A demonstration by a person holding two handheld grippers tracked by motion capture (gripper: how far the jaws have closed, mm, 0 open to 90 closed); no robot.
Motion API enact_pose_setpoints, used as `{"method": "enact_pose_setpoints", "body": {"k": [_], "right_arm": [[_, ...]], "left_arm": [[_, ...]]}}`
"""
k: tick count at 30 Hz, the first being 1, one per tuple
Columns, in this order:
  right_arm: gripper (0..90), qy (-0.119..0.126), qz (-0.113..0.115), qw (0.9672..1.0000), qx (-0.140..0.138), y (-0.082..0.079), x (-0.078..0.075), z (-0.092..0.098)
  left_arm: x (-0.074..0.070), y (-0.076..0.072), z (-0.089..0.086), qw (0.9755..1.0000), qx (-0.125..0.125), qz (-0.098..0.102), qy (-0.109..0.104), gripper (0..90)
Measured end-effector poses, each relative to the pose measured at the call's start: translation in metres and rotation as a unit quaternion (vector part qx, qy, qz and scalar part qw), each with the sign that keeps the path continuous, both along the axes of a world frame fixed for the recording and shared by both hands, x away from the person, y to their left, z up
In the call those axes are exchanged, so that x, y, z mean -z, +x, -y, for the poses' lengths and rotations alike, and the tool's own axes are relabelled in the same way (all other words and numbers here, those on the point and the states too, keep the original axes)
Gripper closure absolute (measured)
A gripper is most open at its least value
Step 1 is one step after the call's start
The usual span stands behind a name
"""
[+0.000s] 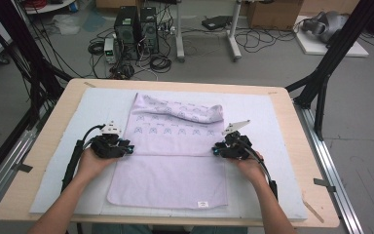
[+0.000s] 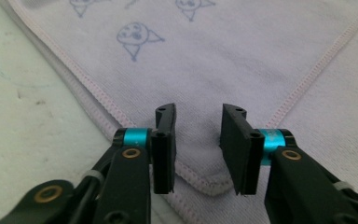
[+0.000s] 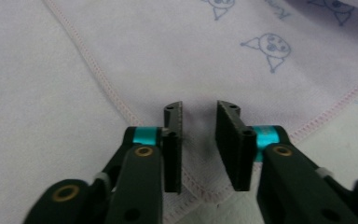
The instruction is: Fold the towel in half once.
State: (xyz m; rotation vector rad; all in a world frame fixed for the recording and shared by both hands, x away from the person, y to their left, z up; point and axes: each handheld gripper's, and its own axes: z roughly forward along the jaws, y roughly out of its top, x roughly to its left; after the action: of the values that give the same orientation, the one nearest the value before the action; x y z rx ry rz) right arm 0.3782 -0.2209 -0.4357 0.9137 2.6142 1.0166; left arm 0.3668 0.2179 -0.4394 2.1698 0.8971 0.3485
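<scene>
Two corners, two chances to miss the towel

From the high view we see the lilac towel lying part-folded on the white mat, the left gripper and right gripper at its side edges. In the left gripper view the jaws stand apart over a hemmed corner: we might pinch one layer only. In the right gripper view, jaws apart likewise; the corner could slip, skewing the fold.
</scene>
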Motion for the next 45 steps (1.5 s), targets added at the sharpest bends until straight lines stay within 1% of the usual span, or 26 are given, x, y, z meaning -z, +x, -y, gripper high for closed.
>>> {"method": "enact_pose_setpoints", "body": {"k": [2,5,6,8,9,11,13,14,15,17,21,23,24,26,27,28,29,30,32,34,36,39,41,42,44,45], "right_arm": [[84.6,-0.001,-0.002,1.0,-0.008,-0.001,0.0,-0.002],[87.0,-0.005,0.003,1.0,-0.008,-0.002,-0.002,-0.003],[87.2,-0.001,0.004,1.0,-0.007,-0.002,-0.003,-0.002],[87.4,0.011,0.011,0.9999,-0.004,-0.003,-0.008,0.0],[87.4,0.019,0.017,0.9997,-0.004,-0.003,-0.011,0.002],[87.4,0.038,0.023,0.999,0.001,-0.005,-0.018,0.006],[87.4,0.05,0.029,0.9983,0.003,-0.008,-0.022,0.009],[87.4,0.052,0.032,0.9981,0.002,-0.01,-0.024,0.01],[87.3,0.054,0.034,0.998,0.003,-0.012,-0.027,0.011],[87.4,0.067,0.044,0.9968,0.003,-0.015,-0.033,0.013],[87.4,0.078,0.06,0.9952,-0.007,-0.028,-0.047,0.013],[87.4,0.079,0.073,0.994,-0.016,-0.038,-0.055,0.013],[87.4,0.079,0.078,0.9936,-0.02,-0.043,-0.058,0.013],[87.4,0.087,0.086,0.9921,-0.029,-0.055,-0.064,0.013],[87.4,0.092,0.086,0.9914,-0.033,-0.06,-0.065,0.013],[87.4,0.096,0.083,0.9911,-0.039,-0.068,-0.067,0.014],[87.4,0.099,0.083,0.9905,-0.046,-0.077,-0.067,0.015],[87.4,0.102,0.081,0.9902,-0.051,-0.082,-0.066,0.016],[87.4,0.091,0.069,0.9916,-0.061,-0.093,-0.058,0.015],[87.4,0.09,0.056,0.9919,-0.069,-0.102,-0.051,0.013],[87.5,0.08,0.053,0.9923,-0.079,-0.11,-0.045,0.009],[87.4,0.08,0.051,0.992,-0.084,-0.118,-0.039,0.008],[87.4,0.085,0.042,0.9919,-0.084,-0.119,-0.033,0.009],[87.5,0.083,0.039,0.9922,-0.085,-0.121,-0.031,0.009],[87.4,0.086,0.036,0.9919,-0.086,-0.124,-0.03,0.009],[87.4,0.092,0.042,0.991,-0.087,-0.127,-0.032,0.009]], "left_arm": [[0.0,0.0,0.001,1.0,0.003,0.004,0.005,81.5],[-0.003,-0.002,0.003,0.9999,0.002,0.013,0.011,86.4],[-0.004,-0.003,0.002,0.9998,0.003,0.015,0.01,86.9],[-0.008,-0.005,-0.001,0.9999,0.003,0.012,-0.006,87.2],[-0.01,-0.006,-0.003,0.9999,0.003,0.01,-0.01,87.3],[-0.016,-0.008,-0.006,0.9995,-0.001,0.017,-0.026,87.6],[-0.02,-0.011,-0.009,0.9992,-0.003,0.023,-0.033,87.7],[-0.023,-0.012,-0.01,0.999,-0.002,0.026,-0.036,87.7],[-0.026,-0.014,-0.011,0.9987,-0.006,0.031,-0.04,87.6],[-0.031,-0.018,-0.013,0.9984,-0.007,0.035,-0.044,87.6],[-0.04,-0.027,-0.016,0.9982,-0.004,0.042,-0.043,87.6],[-0.044,-0.035,-0.016,0.998,0.001,0.047,-0.042,87.6],[-0.046,-0.039,-0.017,0.9979,0.004,0.051,-0.041,87.6],[-0.049,-0.049,-0.017,0.9973,0.008,0.063,-0.039,87.6],[-0.05,-0.057,-0.017,0.9969,0.011,0.069,-0.036,87.6],[-0.05,-0.064,-0.019,0.9966,0.015,0.071,-0.039,87.6],[-0.049,-0.069,-0.02,0.9966,0.016,0.071,-0.039,87.6],[-0.048,-0.074,-0.022,0.9966,0.019,0.07,-0.04,87.6],[-0.043,-0.085,-0.025,0.9968,0.021,0.068,-0.037,87.6],[-0.038,-0.092,-0.026,0.9971,0.021,0.066,-0.033,87.6],[-0.034,-0.1,-0.028,0.9973,0.021,0.063,-0.033,87.6],[-0.028,-0.108,-0.029,0.9974,0.025,0.06,-0.033,87.4],[-0.025,-0.112,-0.029,0.9976,0.03,0.056,-0.029,87.3],[-0.024,-0.114,-0.028,0.9976,0.03,0.055,-0.028,87.3],[-0.025,-0.12,-0.029,0.9972,0.033,0.063,-0.025,87.8],[-0.026,-0.121,-0.03,0.9972,0.034,0.061,-0.027,87.8]]}}
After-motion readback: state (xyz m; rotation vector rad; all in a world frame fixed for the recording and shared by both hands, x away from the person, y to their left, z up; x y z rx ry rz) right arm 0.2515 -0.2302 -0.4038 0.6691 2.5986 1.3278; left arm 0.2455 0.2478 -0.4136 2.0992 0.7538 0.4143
